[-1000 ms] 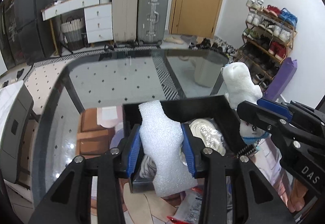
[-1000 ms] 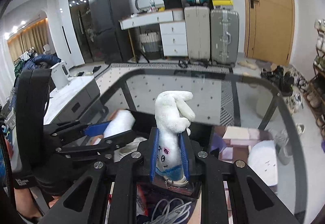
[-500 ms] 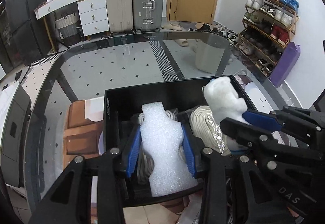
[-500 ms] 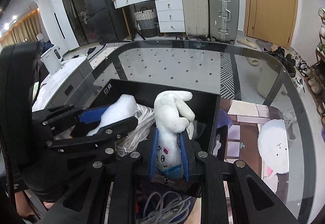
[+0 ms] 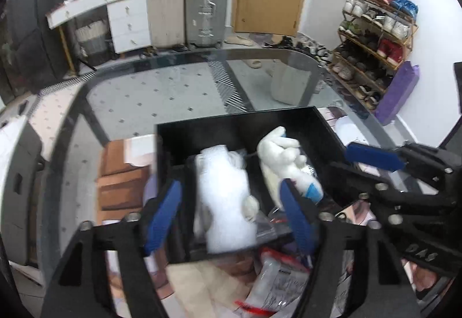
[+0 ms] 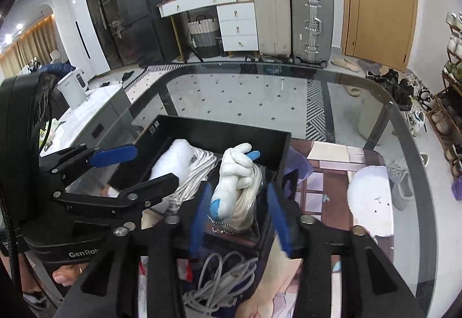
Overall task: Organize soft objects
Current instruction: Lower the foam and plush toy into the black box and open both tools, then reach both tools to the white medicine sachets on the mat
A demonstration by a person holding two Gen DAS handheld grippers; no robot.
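Both claws hang over the black box [image 5: 236, 127] that sits on the glass counter [image 5: 179, 93] toward its near edge, and both have just been opening, so each soft thing now lies loose inside the box, no longer pinched.

The left claw [image 5: 228, 211] stands wide, its blue pads clear on either side of the white foam piece [image 5: 225, 202]. The foam is blurred in the left wrist view, so whether it has settled or is dropping I cannot tell. It is a thick, pebbled slab with a narrowed waist, light and springy by the look of it, and it sits in the left part of the box.

The right claw [image 6: 239, 217] is partly open, with gaps showing between its pads and the white plush toy [image 6: 234, 176]. The toy is fuzzy, long and limp, with a blue band at its lower end and a small bead chain below that. It leans on a coil of white rope [image 6: 245, 202] in the right part of the box; a second coil lies beside the foam.

Releasing low over the box looks deliberate: soft, light things bounce or topple, and the tall walls catch them. A dark divider seems to split the box, which would keep foam and toy apart.
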